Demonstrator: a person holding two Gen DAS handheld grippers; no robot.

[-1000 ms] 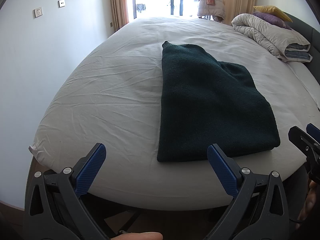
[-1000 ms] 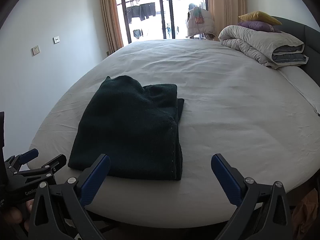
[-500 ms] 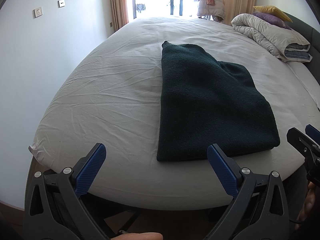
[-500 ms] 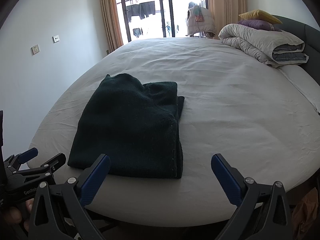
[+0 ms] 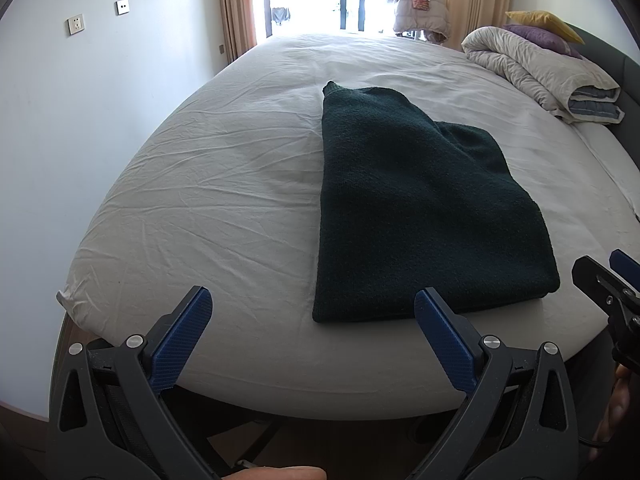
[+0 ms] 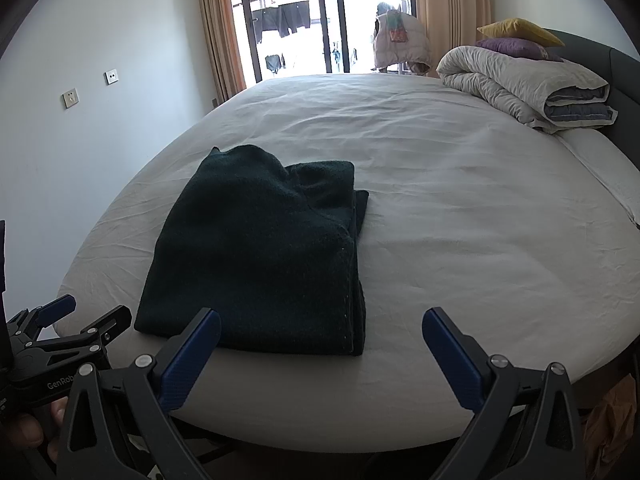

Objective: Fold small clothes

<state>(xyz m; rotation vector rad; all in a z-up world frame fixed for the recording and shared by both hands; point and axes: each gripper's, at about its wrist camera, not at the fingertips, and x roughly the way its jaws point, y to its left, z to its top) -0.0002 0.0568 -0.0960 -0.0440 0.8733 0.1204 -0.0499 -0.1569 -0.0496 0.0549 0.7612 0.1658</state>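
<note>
the dark sweater (image 5: 416, 208) lies half folded near the front edge of the bed (image 5: 200, 200). both the left gripper (image 5: 312, 332) and the right gripper (image 6: 320, 348) have jaws apart, holding nothing. a grip catching only the top layer could pull the fold open.

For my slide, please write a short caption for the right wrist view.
Open right gripper hovers at the bed edge before a folded dark green sweater; left gripper waits beside it.
</note>
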